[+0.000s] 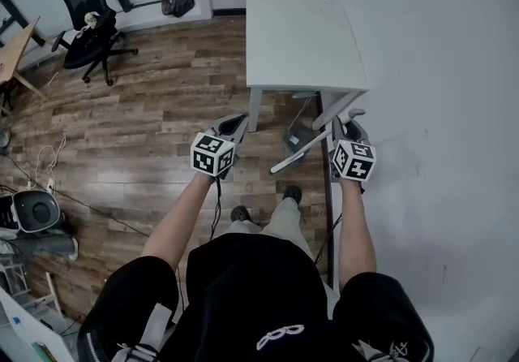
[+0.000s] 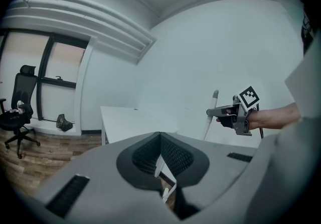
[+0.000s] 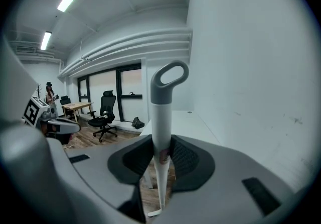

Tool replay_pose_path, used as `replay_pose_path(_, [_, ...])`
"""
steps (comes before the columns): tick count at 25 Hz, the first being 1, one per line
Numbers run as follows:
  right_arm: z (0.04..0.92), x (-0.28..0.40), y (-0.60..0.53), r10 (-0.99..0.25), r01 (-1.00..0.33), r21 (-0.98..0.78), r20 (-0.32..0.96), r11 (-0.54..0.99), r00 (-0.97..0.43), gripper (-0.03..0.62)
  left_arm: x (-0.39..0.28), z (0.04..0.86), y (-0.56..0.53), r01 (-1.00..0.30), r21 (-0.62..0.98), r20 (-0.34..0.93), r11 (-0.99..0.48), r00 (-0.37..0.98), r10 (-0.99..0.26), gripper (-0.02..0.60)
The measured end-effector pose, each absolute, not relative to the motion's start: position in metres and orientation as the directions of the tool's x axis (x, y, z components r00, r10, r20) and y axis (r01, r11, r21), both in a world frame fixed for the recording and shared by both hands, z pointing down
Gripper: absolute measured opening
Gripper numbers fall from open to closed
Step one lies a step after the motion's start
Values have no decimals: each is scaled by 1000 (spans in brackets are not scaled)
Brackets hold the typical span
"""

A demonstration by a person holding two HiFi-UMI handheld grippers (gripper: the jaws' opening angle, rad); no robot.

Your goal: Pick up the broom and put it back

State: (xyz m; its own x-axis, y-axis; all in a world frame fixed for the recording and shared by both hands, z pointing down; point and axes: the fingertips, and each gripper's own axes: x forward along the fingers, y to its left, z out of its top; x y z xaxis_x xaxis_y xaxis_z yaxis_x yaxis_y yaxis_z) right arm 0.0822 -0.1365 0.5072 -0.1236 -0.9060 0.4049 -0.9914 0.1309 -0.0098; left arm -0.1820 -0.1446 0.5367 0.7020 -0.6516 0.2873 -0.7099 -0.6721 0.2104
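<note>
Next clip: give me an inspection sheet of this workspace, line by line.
Surface: wooden floor; white table against the white wall.
Job's things: broom, its handle between the right fingers.
Clutter: dark bag by the far wall; round black appliance at left.
Grippers: right gripper shut on the broom; left gripper shut, empty.
Cables: loose cables on the floor, left.
Surroundings: office chair.

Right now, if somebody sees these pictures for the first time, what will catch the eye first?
First comes the broom, its white handle with a grey loop clamped between the jaws of the right gripper, close to the white wall. Next is the left gripper, shut and empty, over the wooden floor before the white desk. A black office chair stands far off across the floor.
</note>
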Motion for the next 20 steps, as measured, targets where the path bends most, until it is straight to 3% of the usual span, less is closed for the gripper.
replay_pose_path(20, [536, 86, -88, -893, -998, -10, 447, 60, -58, 115, -181, 549, -124, -690, 204, 296, -695, 720, -628, 11])
